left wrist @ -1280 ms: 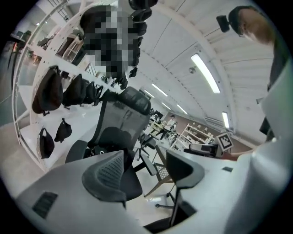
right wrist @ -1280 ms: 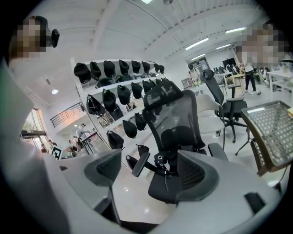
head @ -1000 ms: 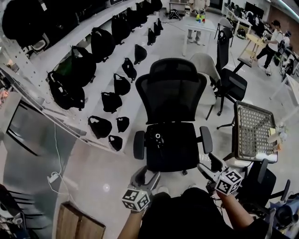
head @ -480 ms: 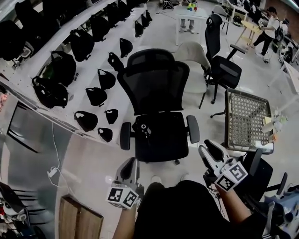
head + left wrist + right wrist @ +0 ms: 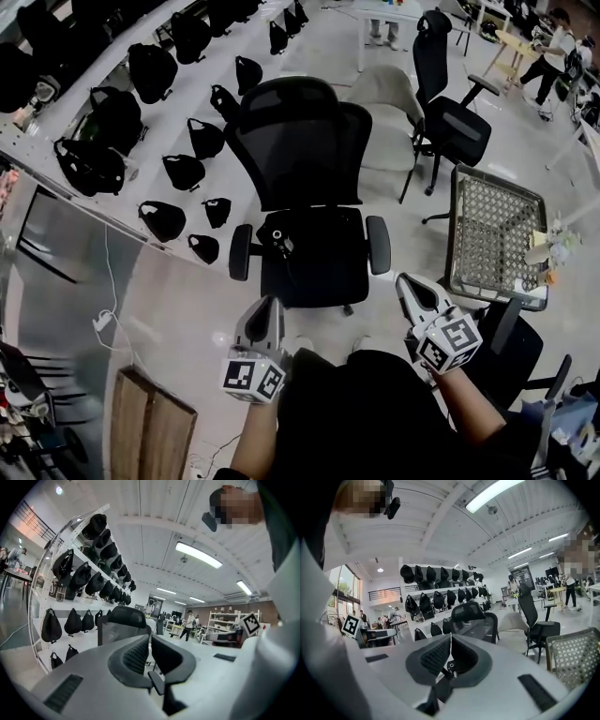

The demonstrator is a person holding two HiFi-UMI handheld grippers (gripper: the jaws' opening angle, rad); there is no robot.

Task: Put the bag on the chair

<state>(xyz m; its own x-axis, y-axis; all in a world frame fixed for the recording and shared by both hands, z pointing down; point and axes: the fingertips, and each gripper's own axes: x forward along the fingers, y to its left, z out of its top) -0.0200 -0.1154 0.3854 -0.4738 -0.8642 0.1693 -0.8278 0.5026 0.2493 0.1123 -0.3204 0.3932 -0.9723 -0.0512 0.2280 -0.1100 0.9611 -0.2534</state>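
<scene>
1. closing over the last moment, the jaws of the left gripper (image 5: 268, 306) went from a wide spread to pressed together, and nothing was caught between them.
2. the right gripper (image 5: 407, 284) did the same: its jaws had just been closing and now met pad to pad, empty.
3. the bag (image 5: 277, 240), small and black, lay on the seat of the chair (image 5: 323, 267), toward the seat's left side in the head view. it kept the same spot on the seat as a second before, and neither gripper touched it.
4. both grippers hung in front of the seat, clear of the chair.
5. judged from this, the release was over and the bag was already delivered, so the task looked finished. the other bags on the shelving (image 5: 112, 122) at the left played no part.
</scene>
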